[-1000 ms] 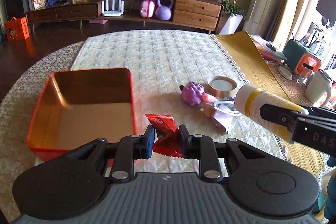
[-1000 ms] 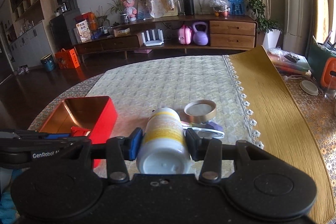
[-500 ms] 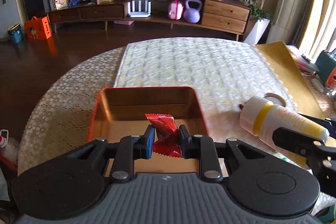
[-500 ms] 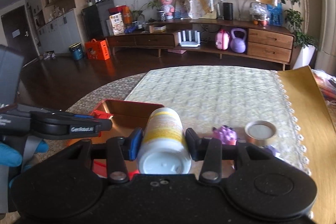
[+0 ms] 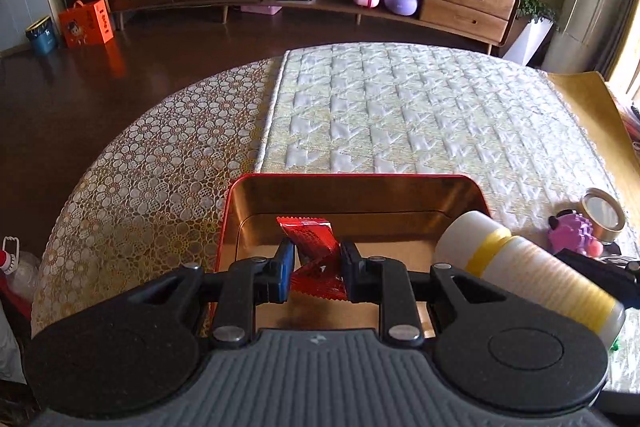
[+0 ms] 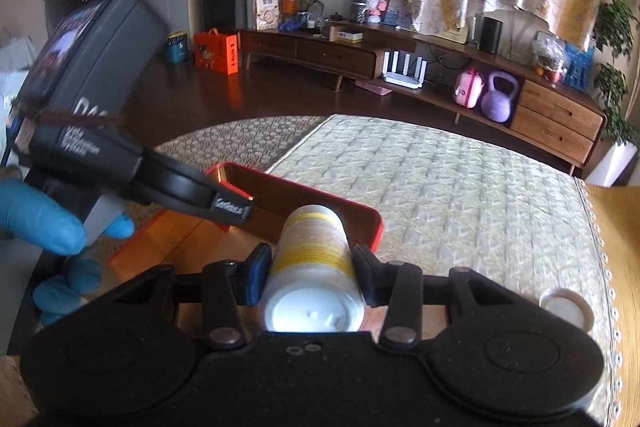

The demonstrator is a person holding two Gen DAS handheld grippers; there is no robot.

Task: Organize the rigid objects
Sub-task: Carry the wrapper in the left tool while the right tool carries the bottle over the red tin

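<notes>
Both claws loaded above the red tin (image 5: 472,193)
Left claw (image 5: 314,263) grips a red packet (image 5: 310,241); right claw (image 6: 312,269) grips a white bottle (image 6: 314,263); only the left view shows the purple toy (image 5: 570,233)

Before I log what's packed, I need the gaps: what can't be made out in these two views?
- Red tin: near floor hidden by the left gripper body, left wrist view.
- White bottle: label print blurred, right wrist view.
- Red packet: print too small; lower end hidden behind the fingers.
- Purple toy: partly hidden behind the bottle, left wrist view.
</notes>
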